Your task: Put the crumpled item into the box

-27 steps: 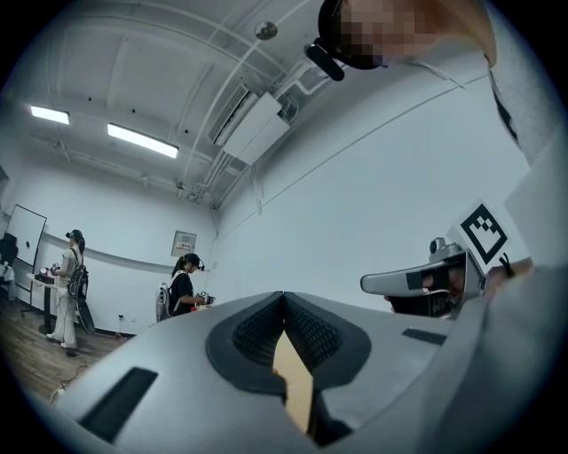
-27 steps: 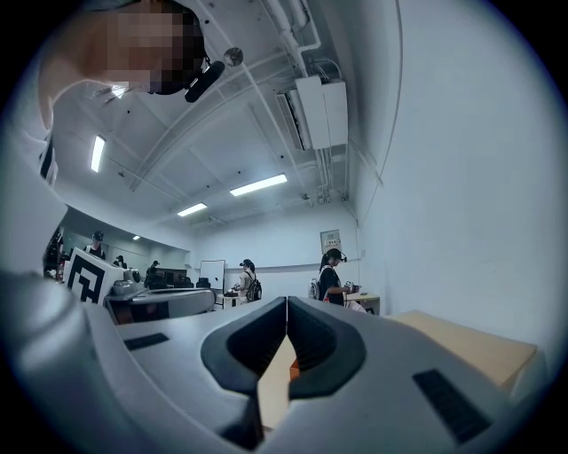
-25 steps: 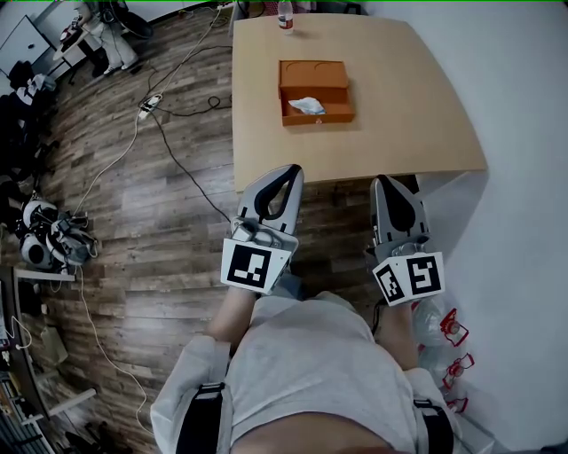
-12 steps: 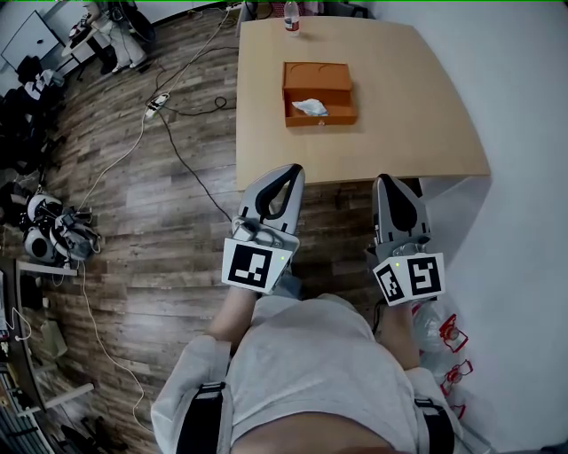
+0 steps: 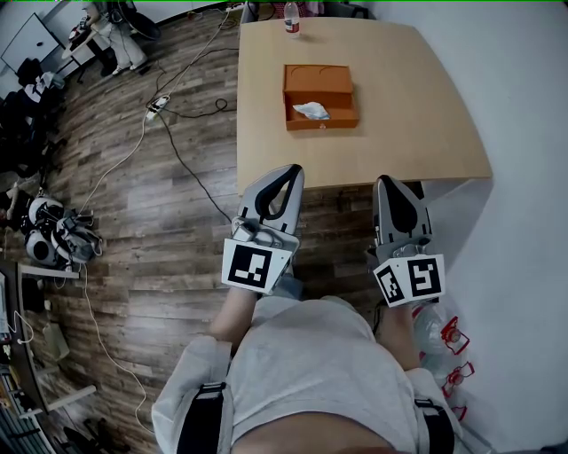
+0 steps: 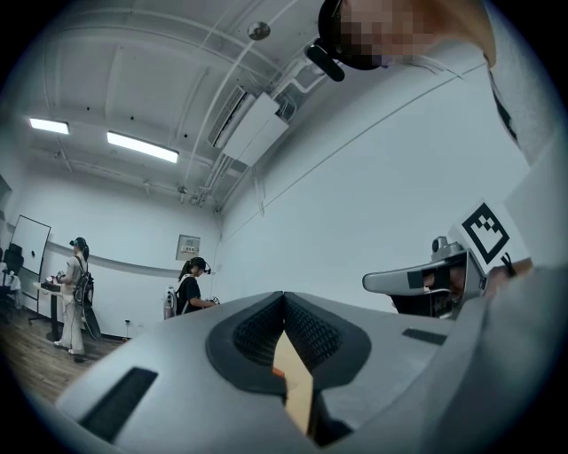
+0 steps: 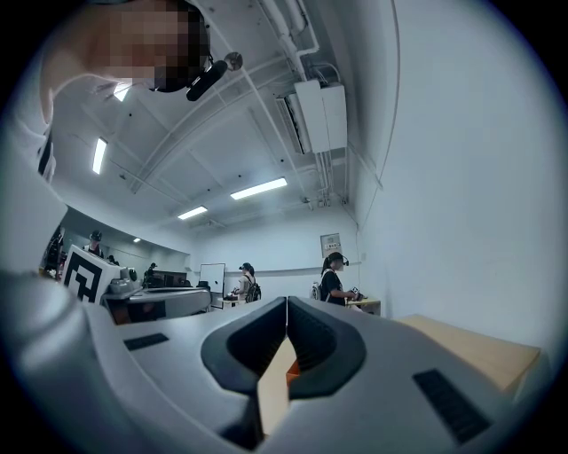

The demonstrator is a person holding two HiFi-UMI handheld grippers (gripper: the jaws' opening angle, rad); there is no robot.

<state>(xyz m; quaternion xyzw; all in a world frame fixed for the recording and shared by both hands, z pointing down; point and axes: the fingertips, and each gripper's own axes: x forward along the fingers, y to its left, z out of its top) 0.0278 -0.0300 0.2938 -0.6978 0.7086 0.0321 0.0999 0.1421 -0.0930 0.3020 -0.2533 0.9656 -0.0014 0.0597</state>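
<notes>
Status check, head view: the orange box (image 5: 321, 95) sits open on the table (image 5: 426, 106), toward its far half, with a bottle (image 5: 292, 16) beyond it at the far edge. The crumpled item (image 5: 311, 110), white and wadded, lies inside the box, in the half nearer to me, against the left part of that compartment. It looks fully within the walls, with nothing hanging over the rim as far as I can make out at this size. Judgement: the placing step reads as done. What may be left is closing the box, if that counts at all, since the task sentence asks only for the item to go in. My left gripper (image 5: 286, 170) and right gripper (image 5: 391, 183) are both held close to my body, short of the table's near edge and well apart from the box, and both point roughly forward. Fingers, left gripper view: the dark ribbed pads (image 6: 306, 332) meet at the tip in a closed seam, and nothing is between them. Only a sliver of table colour shows through the notch lower down. Right gripper view: same picture, with the pads (image 7: 319, 341) pressed together at the tip and no object clamped, and the table edge visible off to the right. Both grippers are closed and empty, touching nothing.
</notes>
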